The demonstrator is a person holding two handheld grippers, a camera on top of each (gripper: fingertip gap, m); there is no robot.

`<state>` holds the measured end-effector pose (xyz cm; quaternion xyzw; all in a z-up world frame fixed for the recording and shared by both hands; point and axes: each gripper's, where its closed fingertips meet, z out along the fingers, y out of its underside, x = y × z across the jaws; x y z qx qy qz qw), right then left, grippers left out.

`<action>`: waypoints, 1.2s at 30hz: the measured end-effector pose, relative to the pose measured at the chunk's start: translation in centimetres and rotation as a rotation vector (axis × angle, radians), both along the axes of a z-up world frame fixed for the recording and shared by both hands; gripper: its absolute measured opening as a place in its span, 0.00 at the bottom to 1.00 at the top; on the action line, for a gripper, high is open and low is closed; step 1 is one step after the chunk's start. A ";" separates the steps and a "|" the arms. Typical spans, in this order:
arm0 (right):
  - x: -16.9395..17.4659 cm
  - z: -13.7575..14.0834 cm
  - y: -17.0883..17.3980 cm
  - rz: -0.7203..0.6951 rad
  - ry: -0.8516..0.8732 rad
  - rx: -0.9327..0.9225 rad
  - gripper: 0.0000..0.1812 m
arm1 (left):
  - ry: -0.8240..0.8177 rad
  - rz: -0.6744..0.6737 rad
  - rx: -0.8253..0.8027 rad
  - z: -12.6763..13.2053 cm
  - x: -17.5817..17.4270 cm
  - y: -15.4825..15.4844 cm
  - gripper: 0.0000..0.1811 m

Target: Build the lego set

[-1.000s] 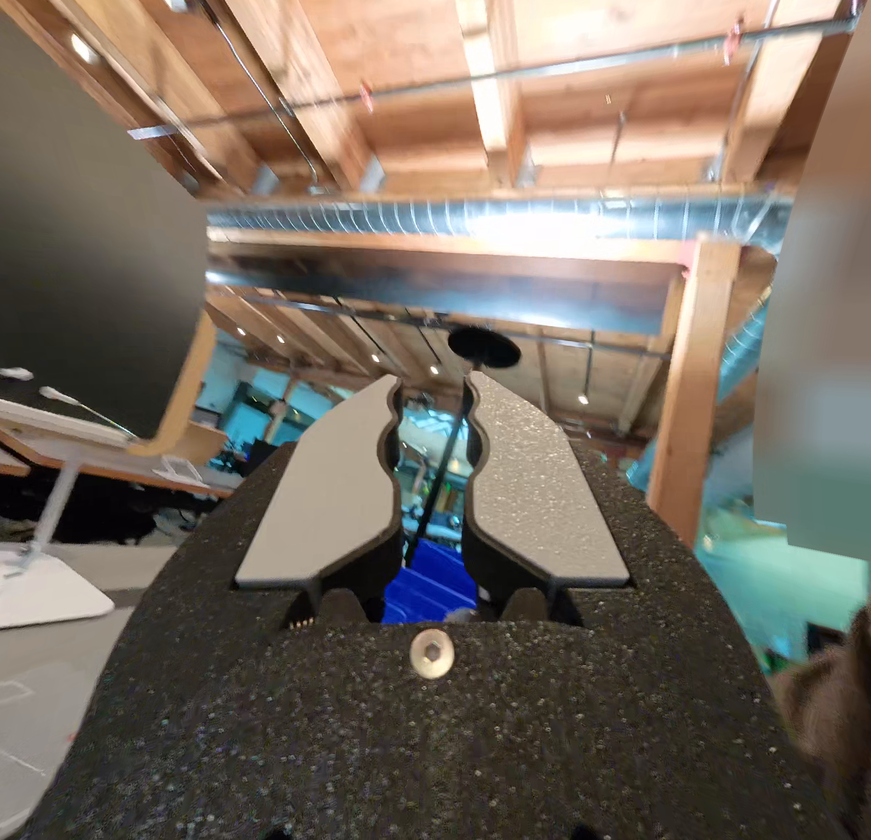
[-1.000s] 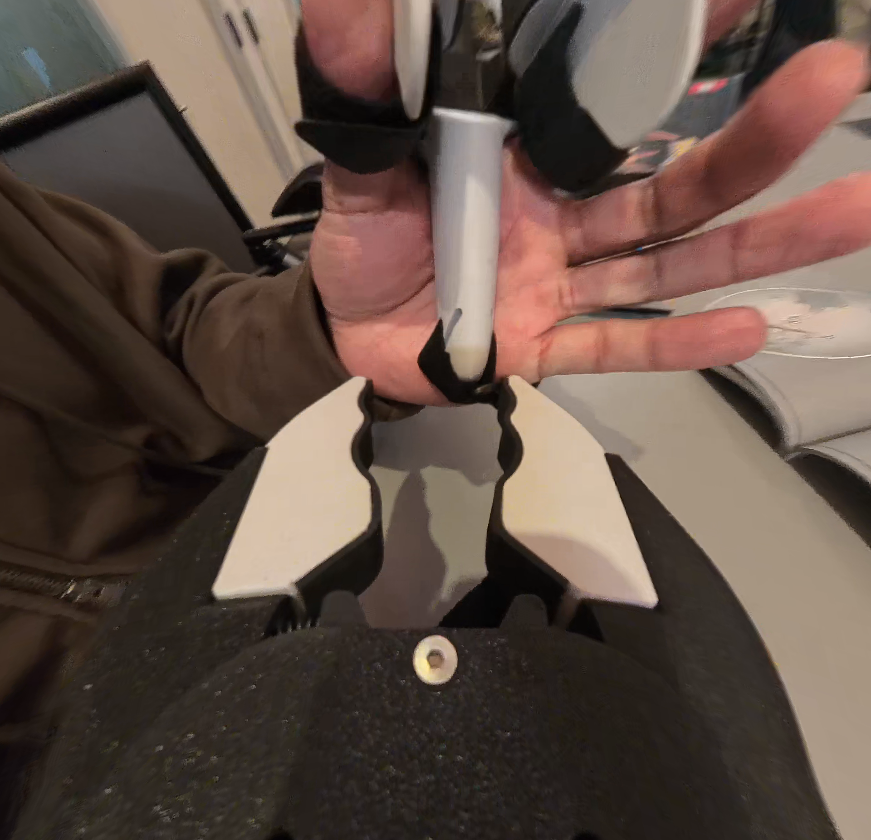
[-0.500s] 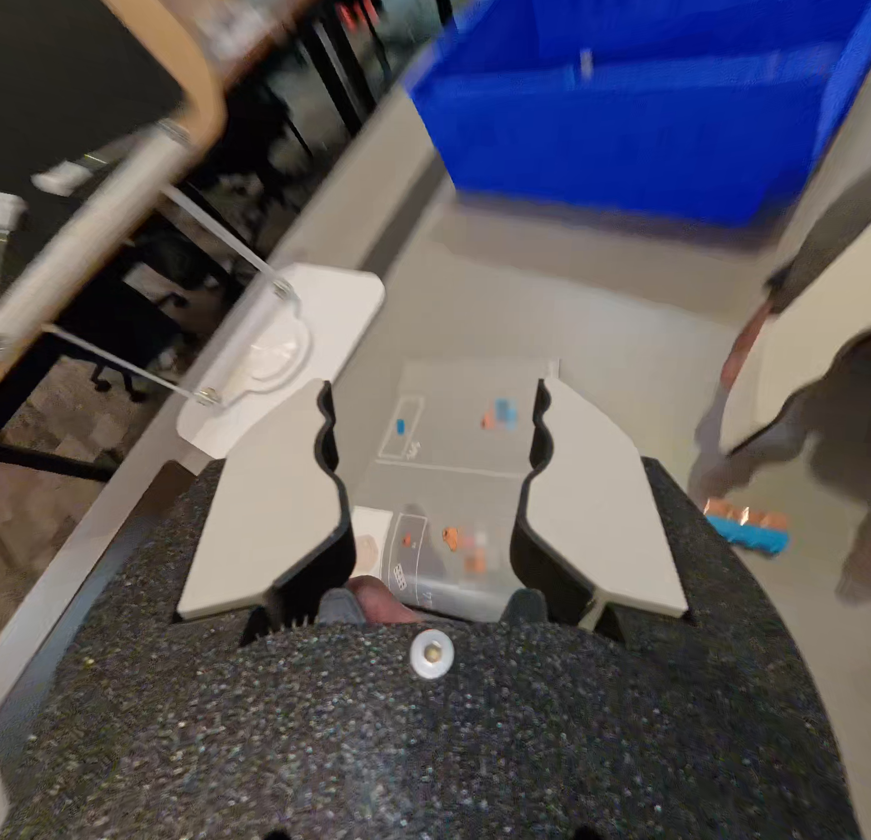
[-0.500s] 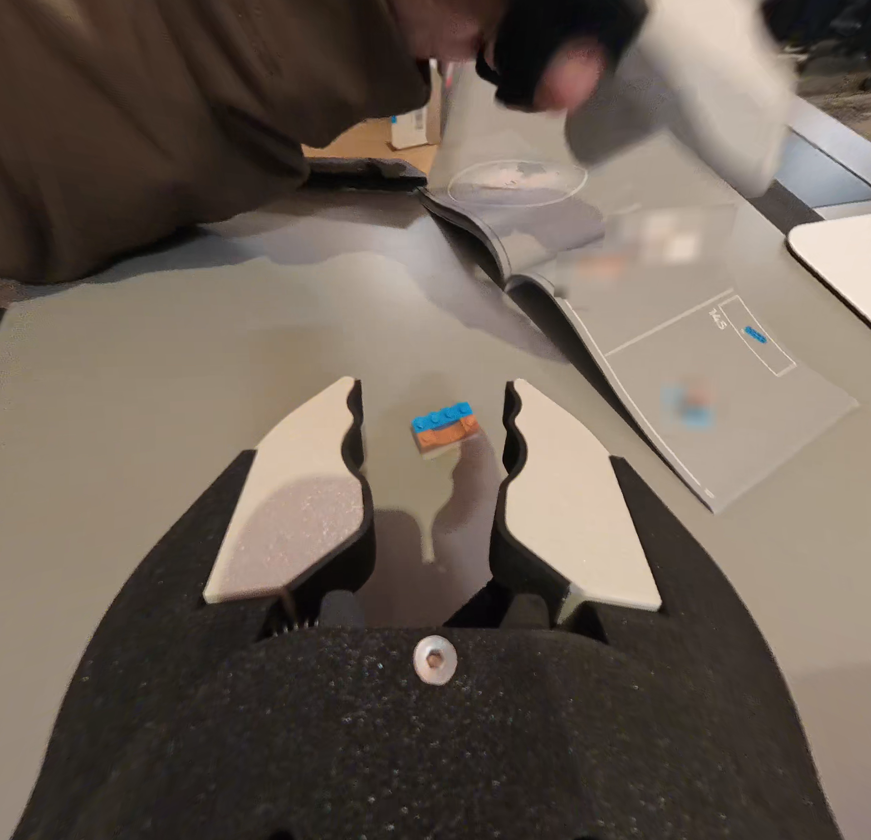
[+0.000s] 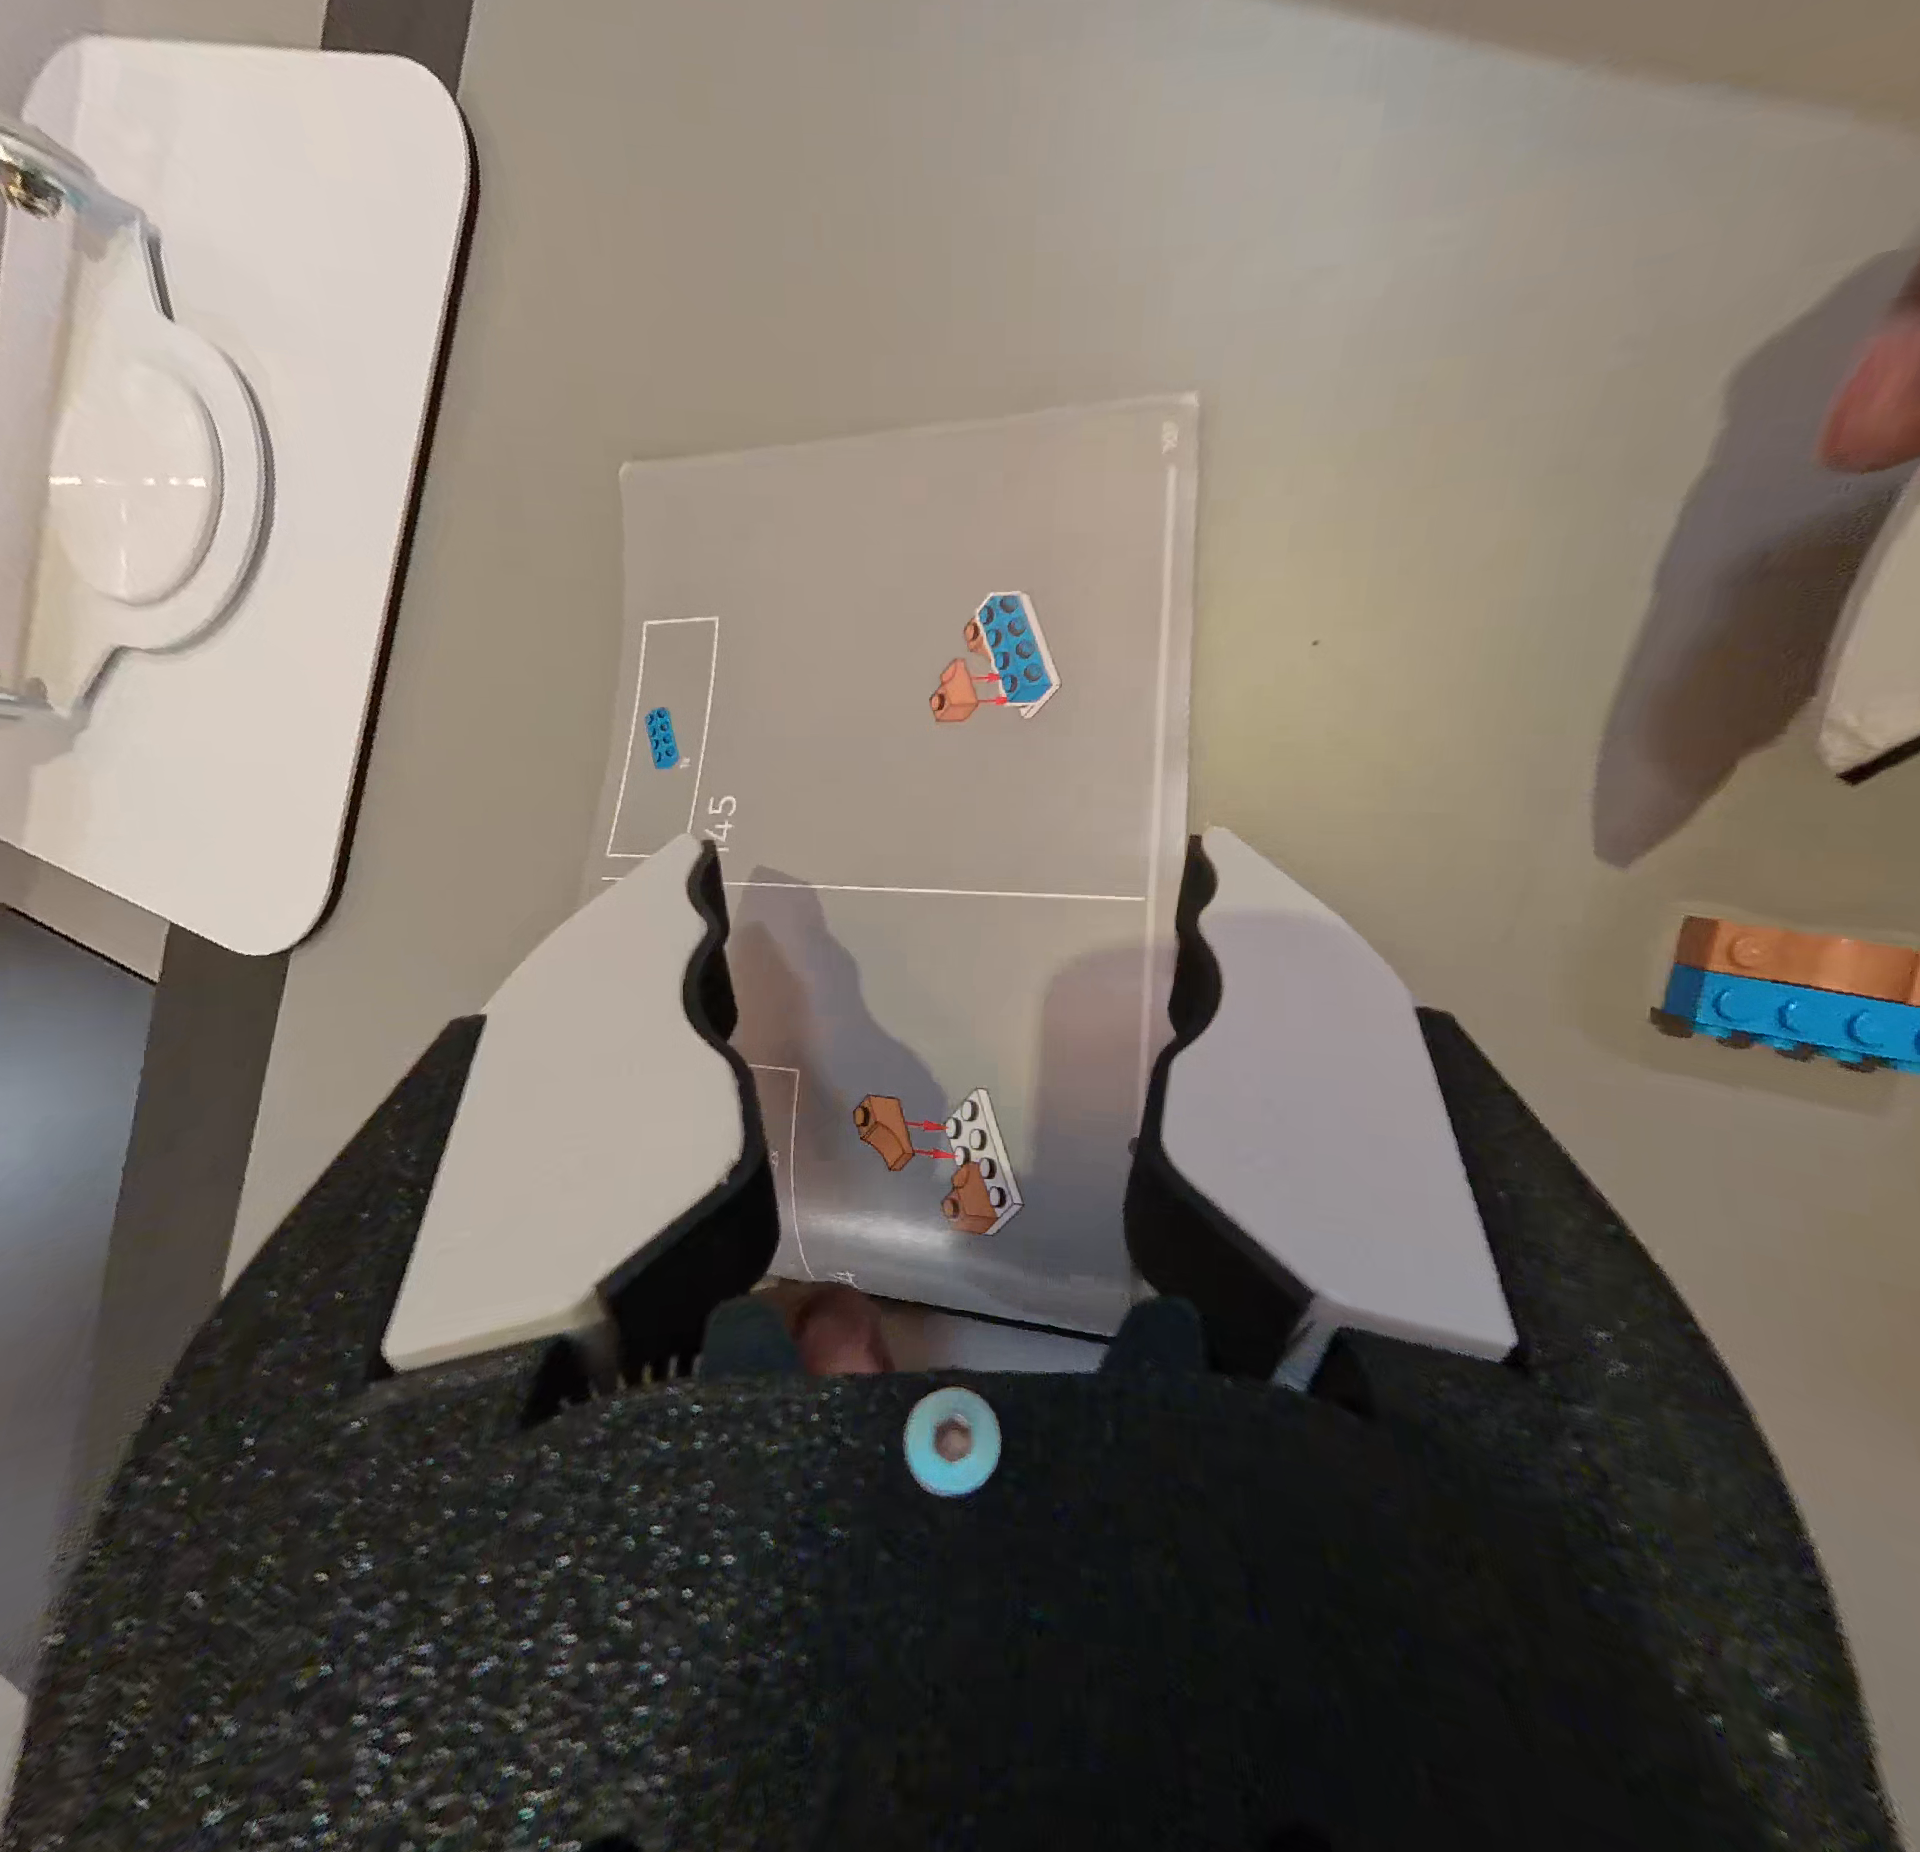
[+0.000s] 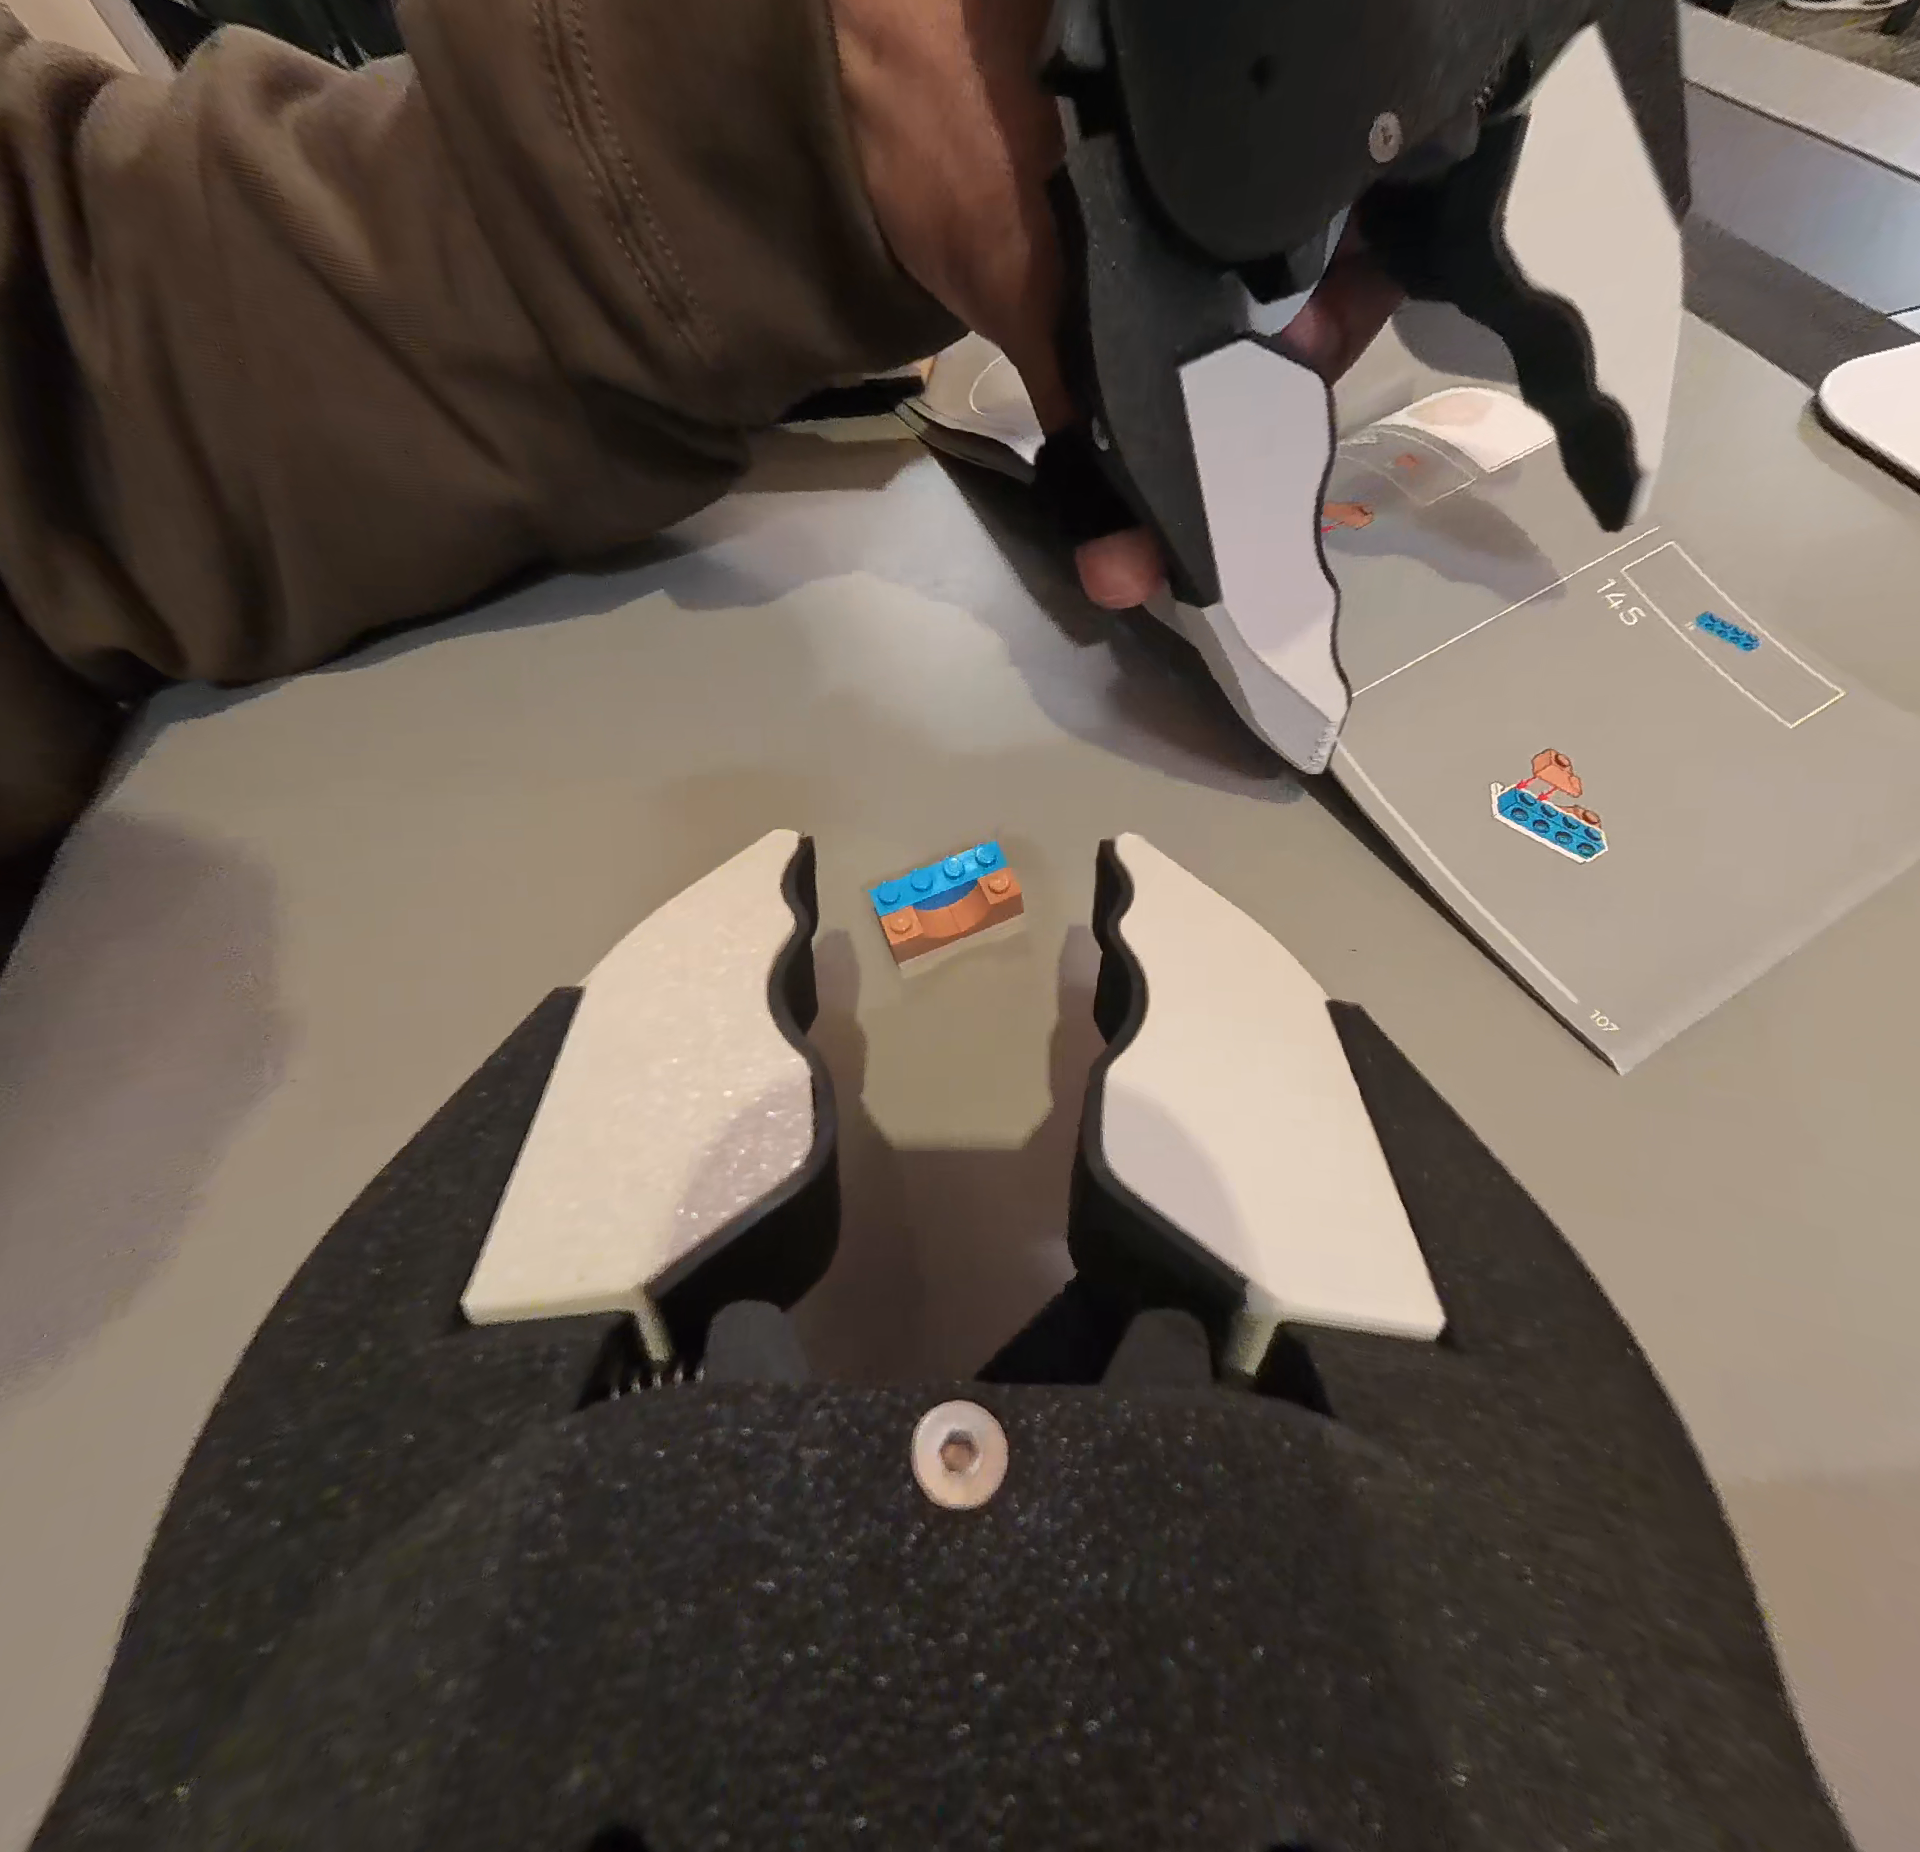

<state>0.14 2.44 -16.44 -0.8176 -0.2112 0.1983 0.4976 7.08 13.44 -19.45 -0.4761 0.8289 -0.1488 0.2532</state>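
A small blue and brown lego assembly point(image 6: 948, 906) lies on the grey table, just ahead of my right gripper point(image 6: 954, 852), which is open and empty with a finger either side of it. The assembly also shows at the right edge of the left wrist view point(image 5: 1797, 994). My left gripper point(image 5: 951, 852) is open and empty, hovering over the open instruction booklet point(image 5: 914, 722). In the right wrist view the left gripper point(image 6: 1475, 597) hangs above the booklet point(image 6: 1621, 794), one fingertip close to the page edge.
A white stand base point(image 5: 229, 472) with a clear bracket sits at the left by the table edge. The person's brown sleeve point(image 6: 436, 327) rests on the table behind the assembly. A blurred fingertip point(image 5: 1870, 420) shows at the far right of the left wrist view.
My left gripper swung down from pointing at the ceiling to over the booklet and opened wider. My right gripper turned from the person's palm down to the table and closed in on the assembly.
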 end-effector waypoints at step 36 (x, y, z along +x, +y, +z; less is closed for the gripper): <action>0.1 0.1 -0.1 0.012 0.048 -0.019 0.27 | 0.004 0.055 -0.136 0.2 -0.3 -0.2 0.43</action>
